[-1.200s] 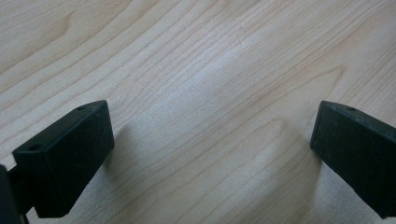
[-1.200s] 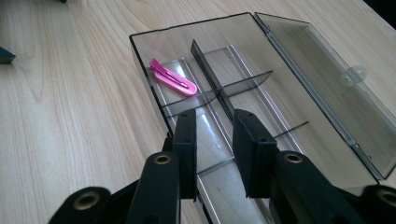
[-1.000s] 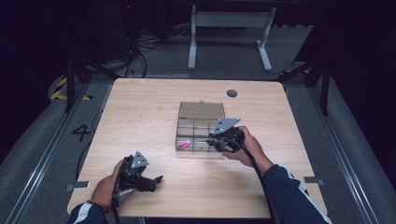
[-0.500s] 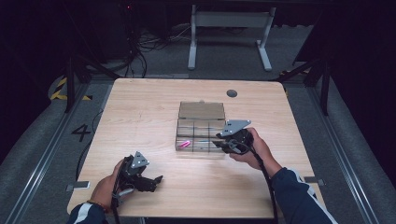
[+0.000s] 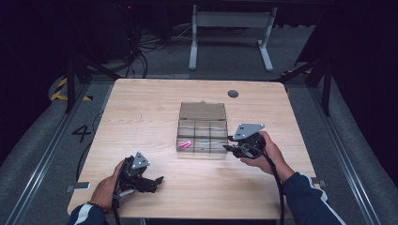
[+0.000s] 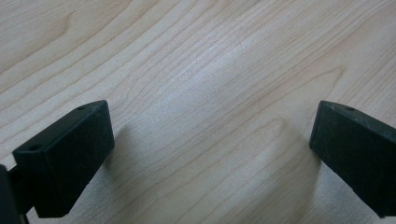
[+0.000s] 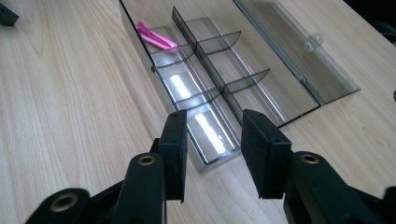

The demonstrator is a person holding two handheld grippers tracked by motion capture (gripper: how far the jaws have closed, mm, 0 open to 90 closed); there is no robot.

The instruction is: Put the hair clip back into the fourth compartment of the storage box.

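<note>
A clear plastic compartment box (image 5: 199, 154) lies mid-table with its lid (image 5: 202, 110) folded open behind it. A pink clip-like piece (image 5: 186, 145) rests in its near-left compartment, also seen far up the right gripper view (image 7: 156, 36). My right gripper (image 5: 228, 148) sits at the box's right end. Its jaws have just been opening, and the box's end corner (image 7: 210, 156) stands between them (image 7: 214, 128) with the pads off it. My left gripper (image 5: 154, 183) rests near the table's front left, open wide over bare wood (image 6: 212, 126).
A black round grommet (image 5: 233, 93) sits in the tabletop behind the box. The wooden table (image 5: 141, 112) ends close in front of both hands. A white metal stand (image 5: 230, 33) and cables lie on the floor beyond the far edge.
The right hand has slid to the right along the box's front, toward its right end, and its jaws stand wider. The box, the pink piece and the left gripper have not moved.
</note>
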